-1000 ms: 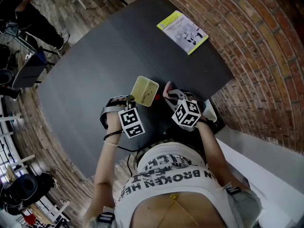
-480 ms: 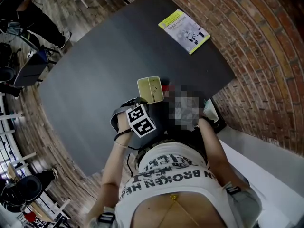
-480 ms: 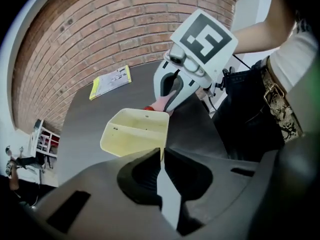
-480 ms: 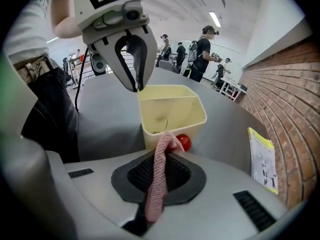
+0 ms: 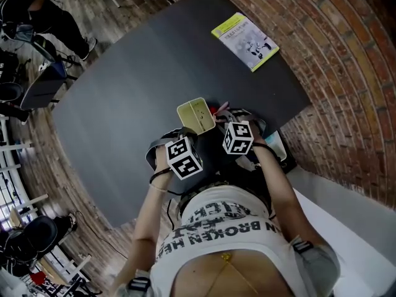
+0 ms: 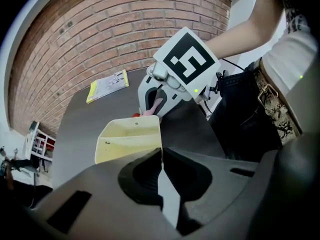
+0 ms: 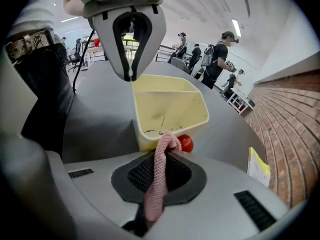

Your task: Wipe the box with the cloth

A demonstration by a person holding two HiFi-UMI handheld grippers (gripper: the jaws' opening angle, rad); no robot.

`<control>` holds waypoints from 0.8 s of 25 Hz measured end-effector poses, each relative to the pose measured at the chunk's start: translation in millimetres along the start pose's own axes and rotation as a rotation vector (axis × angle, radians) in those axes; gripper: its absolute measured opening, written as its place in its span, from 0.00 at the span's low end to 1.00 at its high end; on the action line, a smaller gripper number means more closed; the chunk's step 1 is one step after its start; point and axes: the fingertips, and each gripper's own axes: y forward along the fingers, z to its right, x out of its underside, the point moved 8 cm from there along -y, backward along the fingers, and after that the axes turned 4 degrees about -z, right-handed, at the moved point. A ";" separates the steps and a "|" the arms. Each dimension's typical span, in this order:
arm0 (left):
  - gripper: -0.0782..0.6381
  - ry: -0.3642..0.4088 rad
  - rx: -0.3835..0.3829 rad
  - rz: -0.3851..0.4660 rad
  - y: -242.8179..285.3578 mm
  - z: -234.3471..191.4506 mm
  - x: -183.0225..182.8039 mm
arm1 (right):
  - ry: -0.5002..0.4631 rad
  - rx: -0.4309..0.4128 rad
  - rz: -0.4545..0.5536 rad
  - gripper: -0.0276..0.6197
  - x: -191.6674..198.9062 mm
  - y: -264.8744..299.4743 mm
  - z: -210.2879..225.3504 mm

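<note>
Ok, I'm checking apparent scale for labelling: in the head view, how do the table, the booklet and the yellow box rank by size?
Largest first:
1. table
2. booklet
3. yellow box, clearly the smallest
</note>
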 end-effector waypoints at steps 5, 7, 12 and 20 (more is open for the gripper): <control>0.14 -0.158 0.003 0.057 2.4 -4.0 5.5 | -0.023 -0.034 0.012 0.07 -0.4 0.9 3.3; 0.14 -0.191 0.008 0.066 3.7 -3.9 6.7 | -0.003 -0.047 0.034 0.07 0.6 -1.9 0.0; 0.13 -0.206 0.020 0.064 6.6 -4.6 3.1 | 0.047 -0.062 0.058 0.07 5.0 -8.4 -7.9; 0.13 -0.352 0.014 0.123 14.0 -3.0 -10.6 | 0.135 -0.067 0.118 0.07 -0.7 -17.5 -13.2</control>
